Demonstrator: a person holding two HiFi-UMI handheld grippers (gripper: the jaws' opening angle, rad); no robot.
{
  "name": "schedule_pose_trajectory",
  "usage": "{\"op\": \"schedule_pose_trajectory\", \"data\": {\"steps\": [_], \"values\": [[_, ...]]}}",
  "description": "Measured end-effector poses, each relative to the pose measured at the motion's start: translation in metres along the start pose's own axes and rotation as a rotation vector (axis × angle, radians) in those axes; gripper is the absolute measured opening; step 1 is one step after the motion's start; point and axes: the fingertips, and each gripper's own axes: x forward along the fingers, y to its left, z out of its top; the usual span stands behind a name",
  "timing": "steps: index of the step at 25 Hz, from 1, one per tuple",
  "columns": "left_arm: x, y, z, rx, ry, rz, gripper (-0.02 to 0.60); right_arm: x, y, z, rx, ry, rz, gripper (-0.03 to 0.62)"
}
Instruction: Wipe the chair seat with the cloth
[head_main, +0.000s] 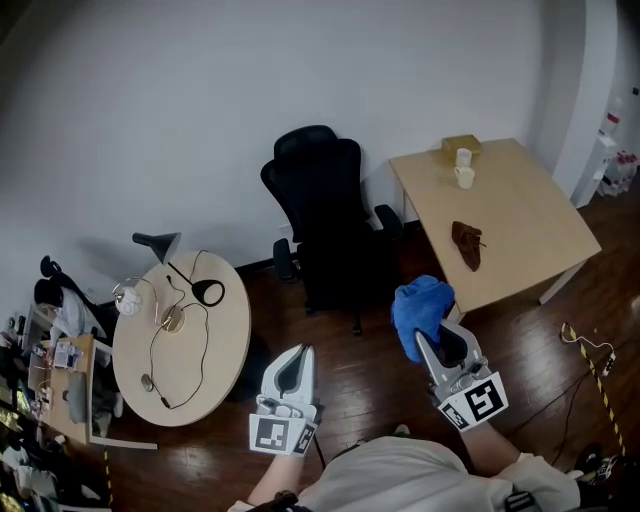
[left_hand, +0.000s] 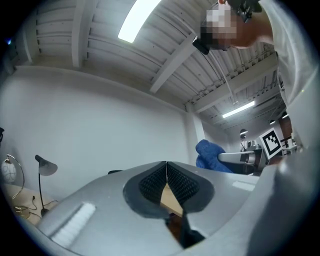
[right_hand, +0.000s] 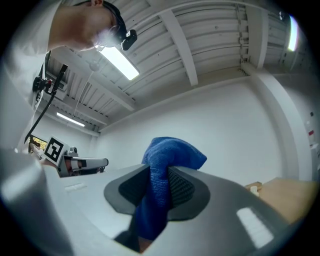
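Head view, nearest: both grippers held low in front of the person's light shirt (head_main: 400, 478), above a dark wood floor (head_main: 365, 375). Left gripper (head_main: 298, 352) points forward and slightly up. Its jaws are closed together with nothing between them; the left gripper view shows the ribbed pads meeting. Right gripper (head_main: 441, 338) is level with it and well apart to the right, tilted up and a little left. Its jaws are clamped on the blue cloth (head_main: 420, 305), which bunches up above the tips and hangs down between the pads.

Further out, a round light table (head_main: 215, 360) at left carries cables and a black desk lamp (head_main: 157, 243). A rectangular wooden table (head_main: 520, 235) at right holds two white cups (head_main: 464, 177), a small box (head_main: 461, 146) and a brown item (head_main: 467, 244).

Between the tables, a black office chair (head_main: 325, 215) stands against the white wall (head_main: 200, 100). The cloth is in the air, near the chair but not touching it.
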Motion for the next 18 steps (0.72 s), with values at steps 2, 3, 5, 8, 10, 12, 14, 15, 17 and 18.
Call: {"op": "schedule_pose_trajectory", "data": {"steps": [2, 3, 5, 8, 10, 12, 14, 15, 17, 18], "values": [[-0.012, 0.005, 0.005, 0.022, 0.005, 0.019, 0.064, 0.001, 0.009, 0.002, -0.009, -0.001, 0.011, 0.097], [-0.017, 0.009, 0.003, 0.026, 0.016, 0.034, 0.064, 0.002, 0.012, 0.000, -0.007, 0.003, 0.013, 0.097], [-0.030, 0.019, -0.002, 0.018, 0.040, 0.061, 0.064, 0.004, 0.021, -0.004, 0.013, 0.013, 0.010, 0.097], [-0.046, 0.029, 0.001, 0.018, 0.043, 0.074, 0.059, 0.003, 0.043, -0.007, 0.016, 0.027, 0.024, 0.097], [-0.050, 0.034, 0.007, 0.015, 0.028, 0.069, 0.059, 0.007, 0.051, -0.010, 0.023, 0.042, 0.030, 0.097], [-0.054, 0.035, 0.014, 0.023, 0.009, 0.055, 0.057, 0.011, 0.058, -0.009, 0.021, 0.048, 0.031, 0.097], [-0.060, 0.035, 0.017, 0.029, 0.002, 0.038, 0.049, 0.015, 0.068, -0.007, 0.011, 0.045, 0.034, 0.097], [-0.062, 0.037, 0.016, 0.024, 0.002, 0.031, 0.049, 0.017, 0.072, -0.008, 0.010, 0.046, 0.035, 0.097], [-0.067, 0.040, 0.012, 0.008, 0.005, 0.022, 0.049, 0.018, 0.078, -0.012, 0.012, 0.052, 0.036, 0.097], [-0.069, 0.041, 0.009, 0.003, 0.015, 0.019, 0.049, 0.018, 0.080, -0.015, 0.015, 0.057, 0.036, 0.095]]}}
